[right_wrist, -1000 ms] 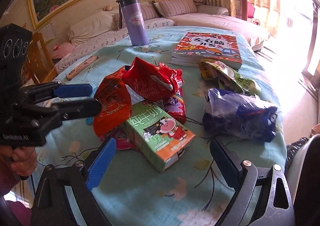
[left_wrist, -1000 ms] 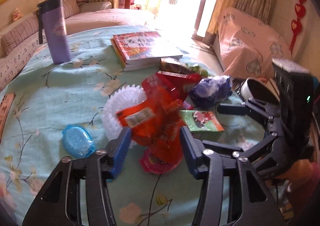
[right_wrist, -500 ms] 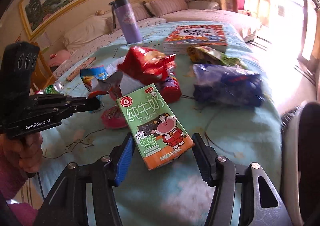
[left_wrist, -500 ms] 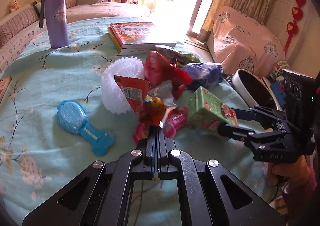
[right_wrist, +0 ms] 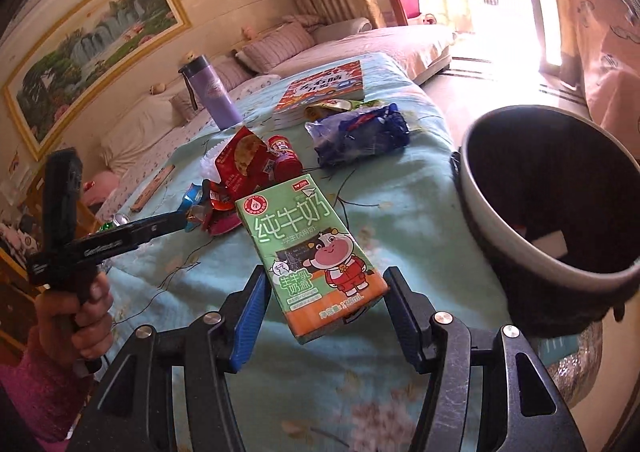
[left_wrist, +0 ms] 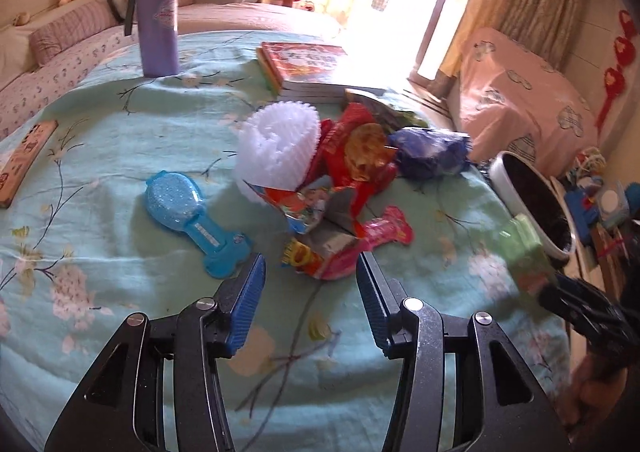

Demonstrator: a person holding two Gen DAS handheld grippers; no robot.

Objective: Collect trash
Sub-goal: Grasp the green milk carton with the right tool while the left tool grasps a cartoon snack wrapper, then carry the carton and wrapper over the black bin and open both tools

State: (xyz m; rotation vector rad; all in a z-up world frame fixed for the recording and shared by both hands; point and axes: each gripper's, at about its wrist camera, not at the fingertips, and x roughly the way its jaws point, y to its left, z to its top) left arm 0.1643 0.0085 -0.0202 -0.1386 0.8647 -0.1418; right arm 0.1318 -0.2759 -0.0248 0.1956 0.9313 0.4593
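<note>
Currently | green milk carton (right_wrist: 316, 256) is being gripped between right gripper (right_wrist: 323, 292) pads, off the table's (right_wrist: 416, 220) right edge beside the bin (right_wrist: 600, 272) | left gripper (left_wrist: 310, 284) is being held open, empty, over wrappers (left_wrist: 328, 228) | carton should be centred above the bin mouth before release.

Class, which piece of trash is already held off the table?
The green milk carton, clamped in the right gripper; the wrappers lie on the cloth.
</note>
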